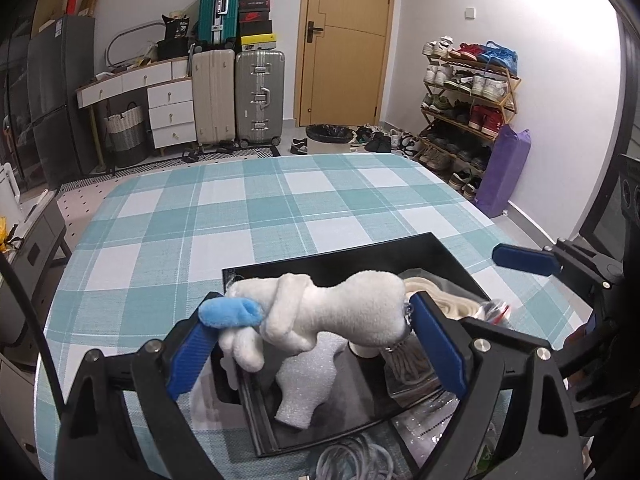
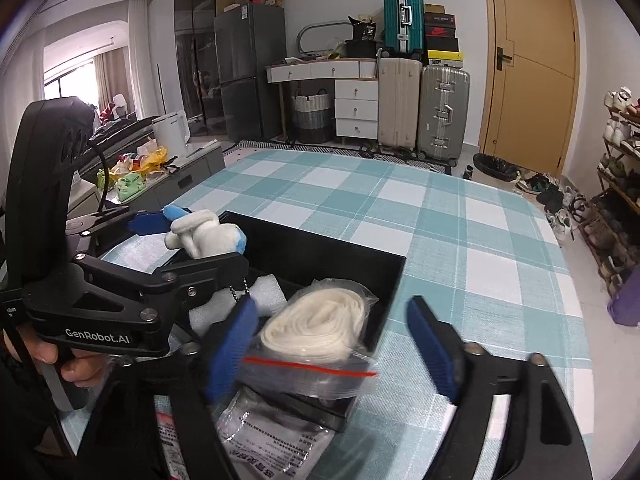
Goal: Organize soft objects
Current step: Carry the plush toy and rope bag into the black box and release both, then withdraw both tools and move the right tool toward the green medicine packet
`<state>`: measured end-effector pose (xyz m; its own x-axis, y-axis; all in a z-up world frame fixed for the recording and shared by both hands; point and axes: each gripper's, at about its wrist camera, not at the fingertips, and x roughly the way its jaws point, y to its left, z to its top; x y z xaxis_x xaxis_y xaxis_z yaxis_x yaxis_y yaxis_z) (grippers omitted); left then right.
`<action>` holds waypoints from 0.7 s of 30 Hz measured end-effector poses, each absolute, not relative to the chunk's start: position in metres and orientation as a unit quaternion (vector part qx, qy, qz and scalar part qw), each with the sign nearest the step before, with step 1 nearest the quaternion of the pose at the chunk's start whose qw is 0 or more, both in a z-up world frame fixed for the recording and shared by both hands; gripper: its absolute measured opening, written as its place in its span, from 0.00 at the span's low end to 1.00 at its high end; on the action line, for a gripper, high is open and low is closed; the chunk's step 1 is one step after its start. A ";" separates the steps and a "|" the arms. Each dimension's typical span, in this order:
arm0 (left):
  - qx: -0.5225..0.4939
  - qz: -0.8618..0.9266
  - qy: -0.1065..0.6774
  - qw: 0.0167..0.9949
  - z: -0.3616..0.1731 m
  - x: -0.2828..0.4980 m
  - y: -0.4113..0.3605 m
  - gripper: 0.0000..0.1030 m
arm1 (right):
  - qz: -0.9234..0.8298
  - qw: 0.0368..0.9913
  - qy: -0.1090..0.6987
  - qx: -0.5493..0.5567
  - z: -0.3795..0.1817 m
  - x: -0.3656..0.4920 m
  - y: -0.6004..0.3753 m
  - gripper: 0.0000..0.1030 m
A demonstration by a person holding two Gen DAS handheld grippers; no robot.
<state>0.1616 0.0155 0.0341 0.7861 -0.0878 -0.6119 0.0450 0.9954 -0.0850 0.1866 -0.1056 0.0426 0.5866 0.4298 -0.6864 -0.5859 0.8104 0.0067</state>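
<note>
We see a white plush toy (image 1: pixel 340 312) with light blue tips, held over a black tray (image 1: pixel 448 258). The tabletop (image 1: pixel 240 208) wears a teal-and-white plaid cloth. Our left gripper (image 1: pixel 320 340) and right gripper (image 2: pixel 332 344) are black with royal blue fingers (image 1: pixel 438 344). A clear zip bag (image 2: pixel 320 332) with a red seal holds cream cord. Beyond stand a teal suitcase (image 1: pixel 219 8) and a tan door (image 1: pixel 346 40).

Your left hand-held gripper (image 1: pixel 316 326) is matte black plastic with angular arms, round silver screws at the joints and ribbed blue pads (image 1: pixel 190 358) on its fingers. Its side carries white "GenRobot.AI" lettering. Your right hand-held gripper (image 2: pixel 334 346) matches it. Bare fingers (image 2: pixel 74 364) show at the black handle.
</note>
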 end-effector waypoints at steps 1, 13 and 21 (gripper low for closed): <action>-0.033 -0.037 0.327 0.944 0.034 0.162 0.014 0.91 | 0.286 0.885 0.352 -0.109 0.043 0.186 -0.107 0.85; -0.041 -0.051 0.322 0.945 0.042 0.145 0.016 1.00 | 0.255 0.894 0.355 -0.098 0.047 0.175 -0.131 0.99; -0.027 -0.044 0.310 0.949 0.051 0.119 0.016 1.00 | 0.265 0.891 0.358 -0.087 0.047 0.159 -0.135 0.99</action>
